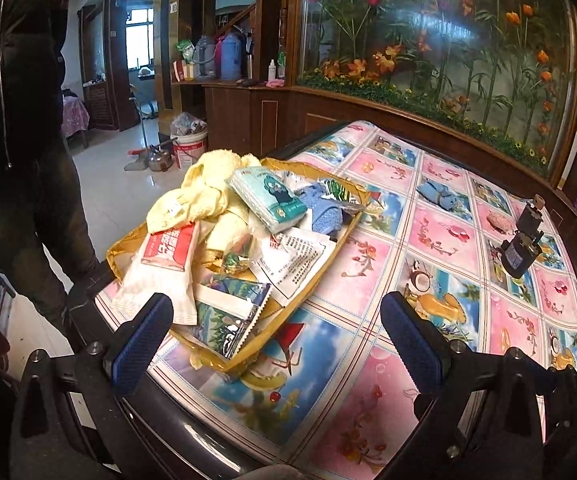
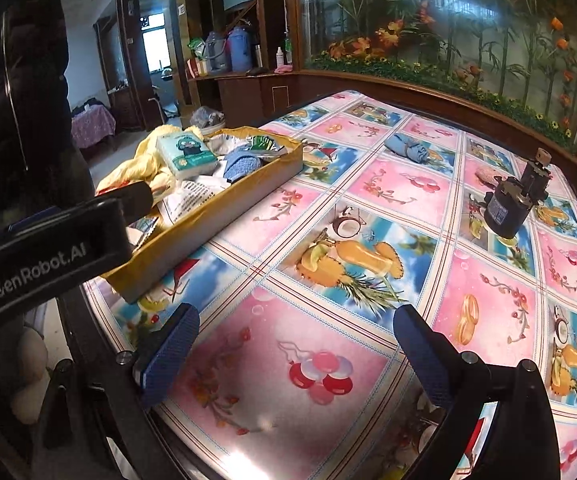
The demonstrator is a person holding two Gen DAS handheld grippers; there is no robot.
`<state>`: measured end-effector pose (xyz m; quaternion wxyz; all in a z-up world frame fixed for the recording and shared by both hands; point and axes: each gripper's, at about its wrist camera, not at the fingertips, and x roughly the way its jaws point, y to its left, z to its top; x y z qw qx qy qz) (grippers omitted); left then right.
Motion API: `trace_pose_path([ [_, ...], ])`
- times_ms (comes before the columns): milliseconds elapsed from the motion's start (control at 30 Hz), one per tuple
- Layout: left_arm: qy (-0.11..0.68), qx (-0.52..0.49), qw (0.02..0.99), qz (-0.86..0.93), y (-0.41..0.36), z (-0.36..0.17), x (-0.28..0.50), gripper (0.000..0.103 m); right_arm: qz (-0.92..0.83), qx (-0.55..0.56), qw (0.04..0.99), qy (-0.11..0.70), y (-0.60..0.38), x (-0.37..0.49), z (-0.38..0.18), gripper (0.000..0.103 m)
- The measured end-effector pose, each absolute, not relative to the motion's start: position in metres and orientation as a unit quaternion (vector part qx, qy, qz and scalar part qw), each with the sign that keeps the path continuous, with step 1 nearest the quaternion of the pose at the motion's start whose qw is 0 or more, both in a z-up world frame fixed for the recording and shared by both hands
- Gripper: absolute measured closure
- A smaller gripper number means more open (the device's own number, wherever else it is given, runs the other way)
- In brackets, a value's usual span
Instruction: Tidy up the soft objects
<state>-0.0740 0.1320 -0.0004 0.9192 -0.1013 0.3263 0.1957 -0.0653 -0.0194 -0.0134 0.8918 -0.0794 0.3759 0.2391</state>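
1. Left gripper [image 1: 276,332]: jaws stand wide apart and hold nothing. It hovers over the near edge of the table [image 1: 368,432], with its left finger over the near end of the yellow tray [image 1: 330,254].
2. Right gripper [image 2: 296,350]: jaws likewise spread, empty, above the patterned tablecloth [image 2: 328,216], well apart from any soft item.
3. Tray contents: a pale yellow towel [image 1: 204,188], a tissue pack [image 1: 266,196], a blue knitted cloth [image 1: 322,206] and several flat sachets, heaped loosely. The towel spills over the far rim.
4. Outstanding items: a folded blue cloth [image 2: 408,146] lies on the tablecloth well apart from the tray. A small pink object [image 2: 488,174] sits near a dark motor-like part [image 2: 506,208]; the view is too poor to confirm it is soft.
5. Assessment: most items appear already gathered; the blue cloth is judged the next pickup.
6. Recommended method: bring the right gripper down over the thickest fold of the cloth, close on the bunched part rather than a loose corner, lift clear, and release it over a free spot in the tray.
7. Caution: steer round the motor-like part; do not drag the tablecloth.
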Motion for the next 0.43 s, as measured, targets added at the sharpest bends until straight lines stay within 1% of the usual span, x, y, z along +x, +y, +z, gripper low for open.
trace_pose_path([
  [233,0.339,-0.108,0.912,0.207,0.139,-0.006,-0.069,0.0,0.245,-0.101,0.889,0.374,-0.011,-0.066,-0.018,0.004],
  [433,0.364,-0.114,0.899,0.214,0.148,-0.012,-0.058,0.0,0.24,-0.094,0.886,0.384,-0.017,-0.056,-0.02,0.004],
])
